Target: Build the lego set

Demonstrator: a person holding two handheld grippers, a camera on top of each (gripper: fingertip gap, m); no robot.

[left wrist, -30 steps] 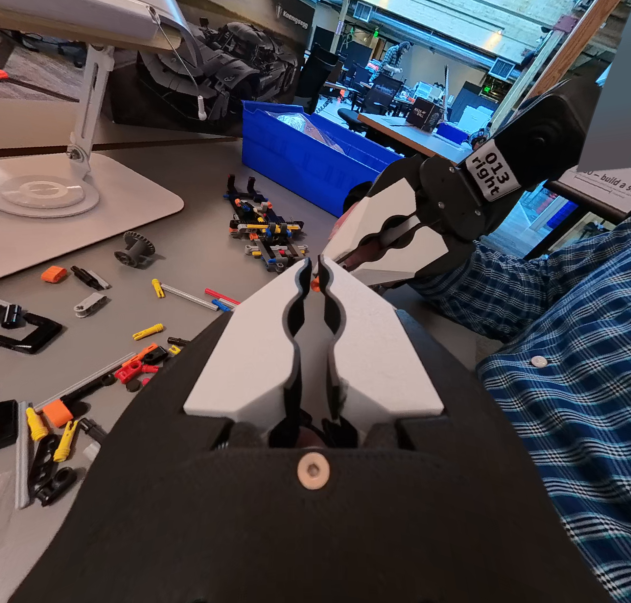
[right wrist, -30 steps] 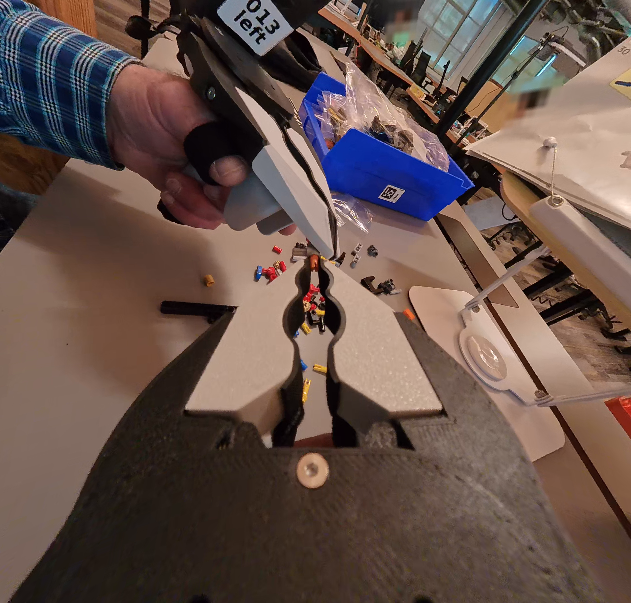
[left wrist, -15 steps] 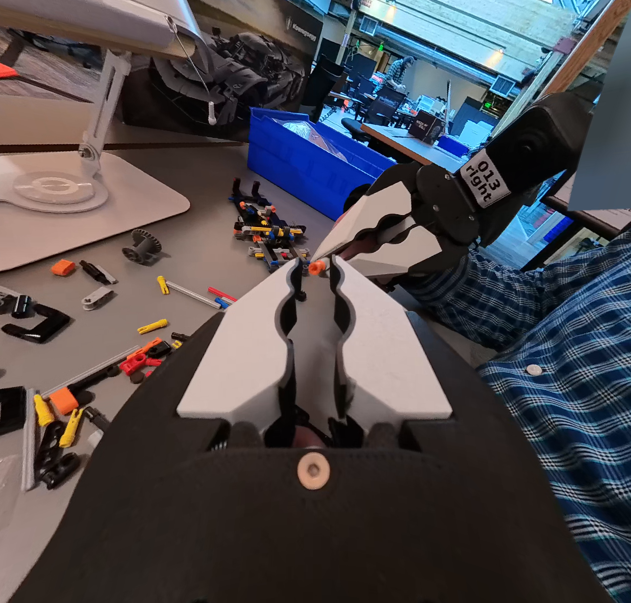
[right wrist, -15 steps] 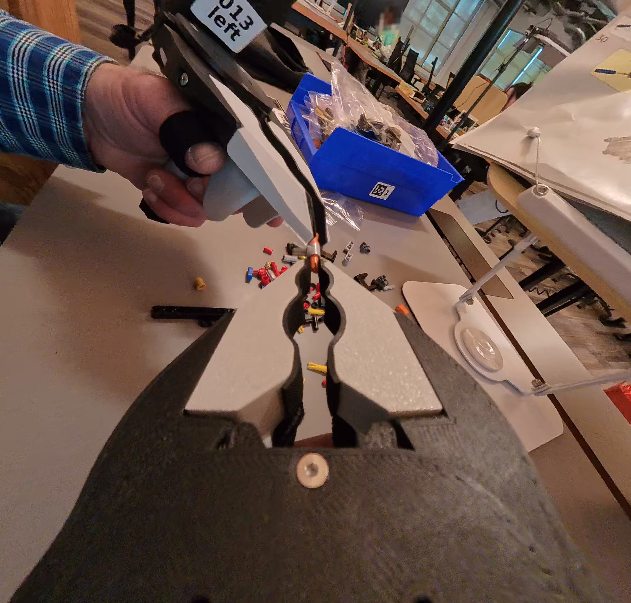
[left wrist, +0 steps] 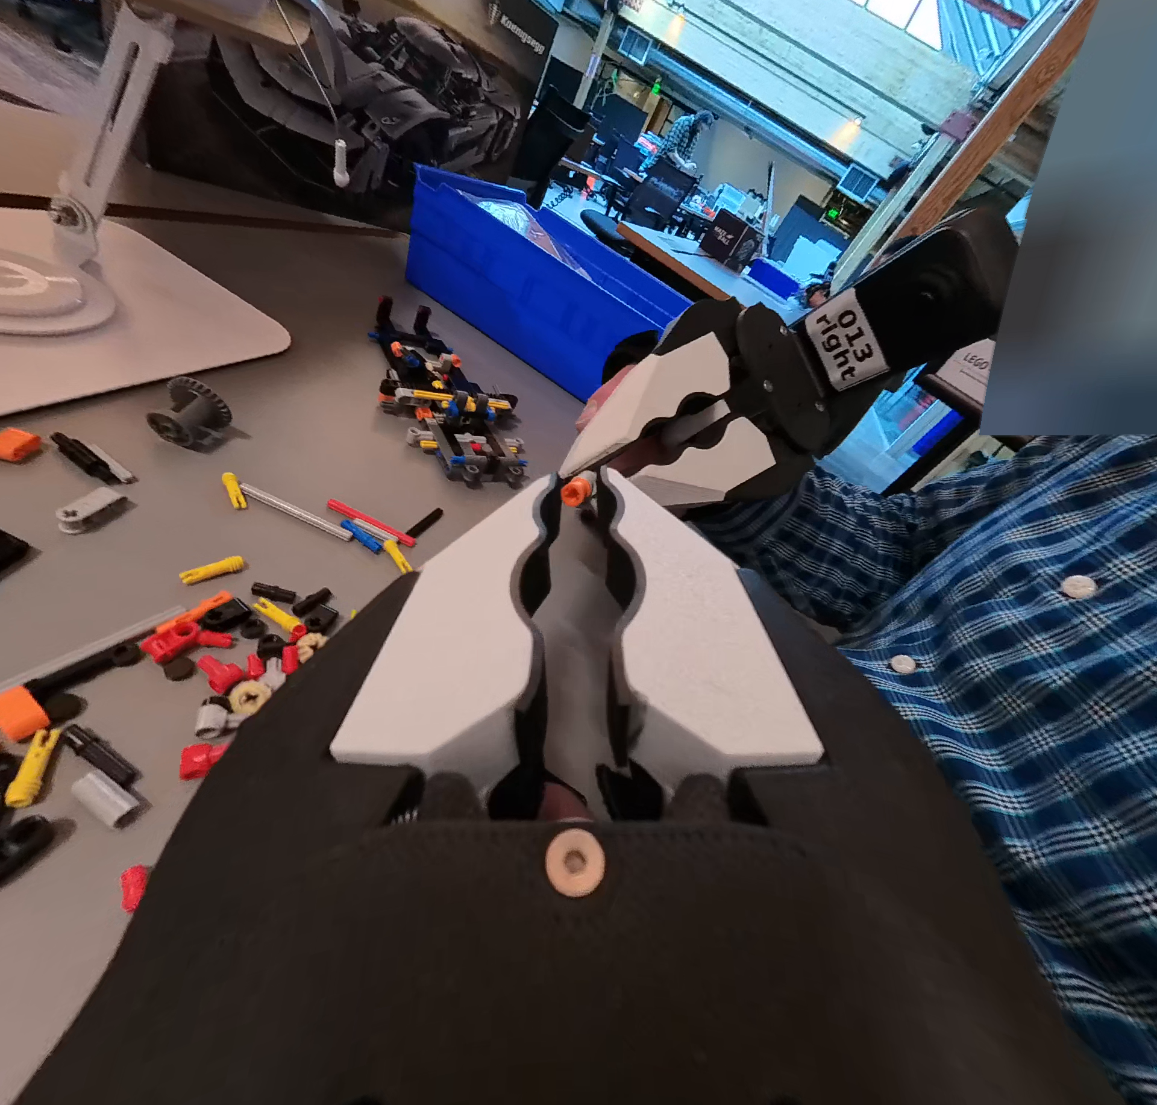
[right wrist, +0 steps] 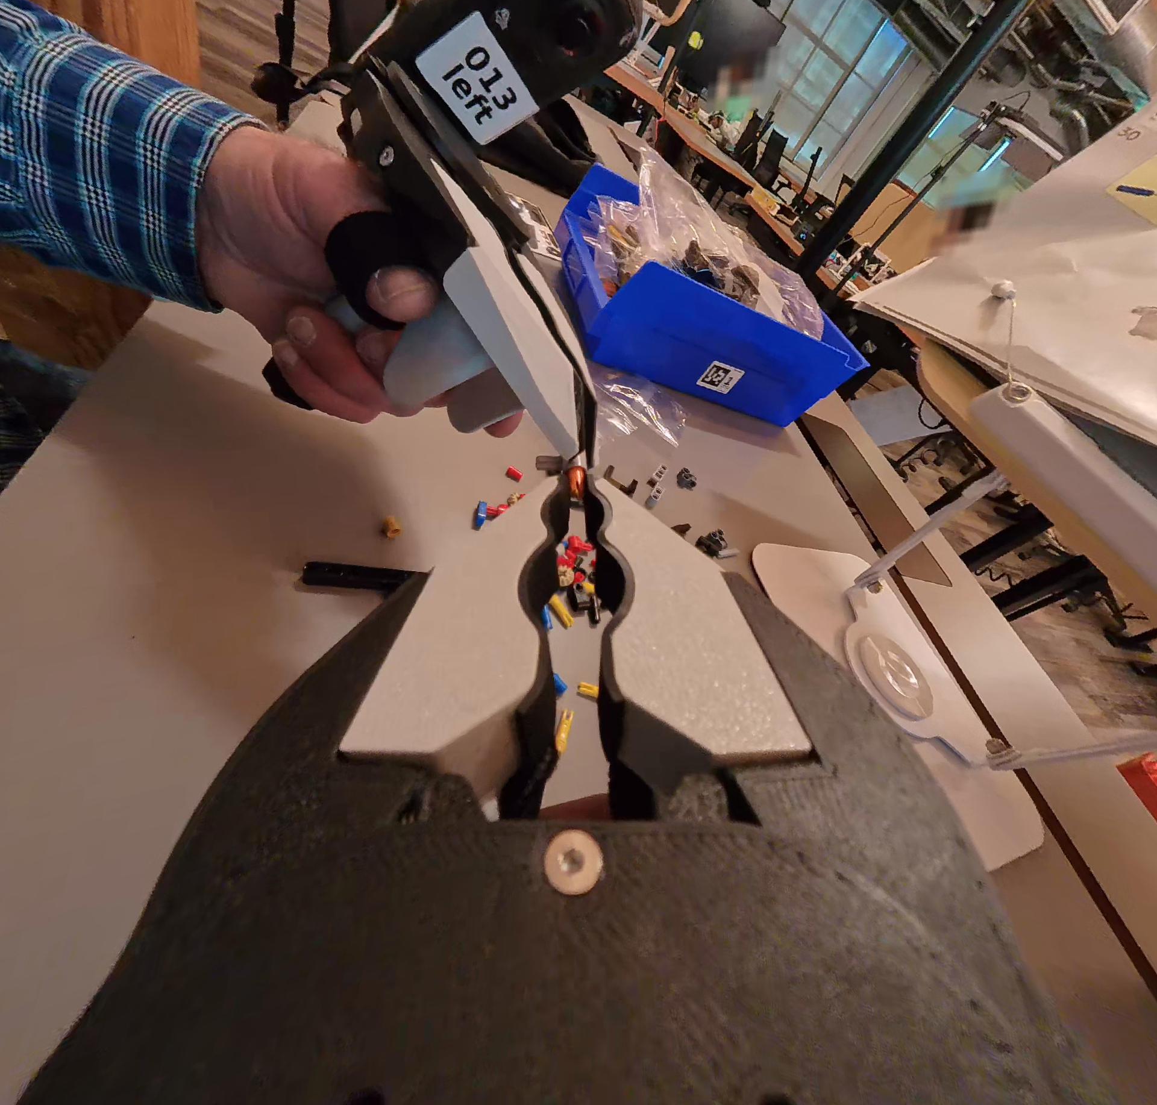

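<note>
Grey tabletop (left wrist: 300, 299), left side: loose scatter of red, yellow, black and orange plastic pins, axles and connectors (left wrist: 238, 649), lying untouched.

Centre-left: part-built black chassis frame with yellow, blue and orange fittings (left wrist: 451, 411). It lies flat on the tabletop in front of a blue plastic bin (left wrist: 519, 299) and looks well short of a finished model.

Centre, aloft and clear of the tabletop: small orange plastic pin (left wrist: 575, 491), stubby, round-bodied and pale grey at one end. It sits exactly where both pairs of tips meet.

Left tongs (left wrist: 577, 488): a narrow gap, wider than a second ago, when the tips were pinched almost together on the pin, and narrower than half a second ago. The pin nearly fills the gap; whether the pads press on it cannot be told.

Right tongs (right wrist: 579, 489): drawn nearly closed, with the pin nipped at the very tips.

Reading: a mid-air regrip or hand-over between the two, probably to turn the pin before fitting. The pin is not yet near the chassis frame.
</note>
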